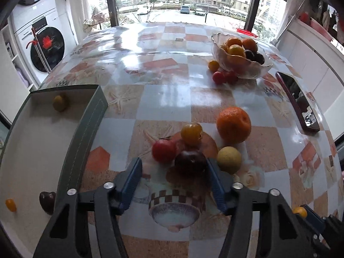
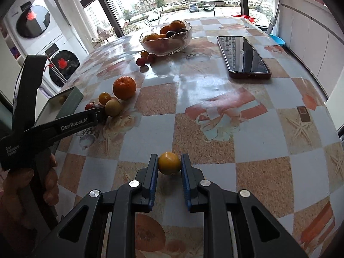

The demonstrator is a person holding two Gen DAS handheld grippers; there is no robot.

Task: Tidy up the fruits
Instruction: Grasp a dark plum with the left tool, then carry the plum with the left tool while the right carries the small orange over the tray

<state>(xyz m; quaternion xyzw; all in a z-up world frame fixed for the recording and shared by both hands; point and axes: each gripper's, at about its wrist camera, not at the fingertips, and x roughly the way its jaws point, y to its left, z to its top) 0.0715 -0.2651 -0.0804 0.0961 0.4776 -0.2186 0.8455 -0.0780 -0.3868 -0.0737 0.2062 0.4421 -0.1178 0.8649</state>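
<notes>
My left gripper [image 1: 174,163] is open low over the table, with a dark plum [image 1: 190,161] between its blue pads. The right pad touches the plum and the left pad stands apart from it. Around the plum lie a red fruit [image 1: 164,153], a yellow-orange fruit [image 1: 191,133], a large orange [image 1: 234,124] and a pale yellow fruit [image 1: 229,159]. A grey open box [image 1: 90,129] to the left holds three small fruits. My right gripper [image 2: 169,158] is shut on a small yellow fruit [image 2: 169,163] just above the tablecloth.
A glass bowl [image 1: 266,65] of oranges and plums stands at the far right, with three small fruits [image 1: 219,75] beside it. A phone [image 2: 243,56] lies face up on the right. A hand [image 2: 50,185] holds the left gripper's handle. Washing machines stand beyond the table's left edge.
</notes>
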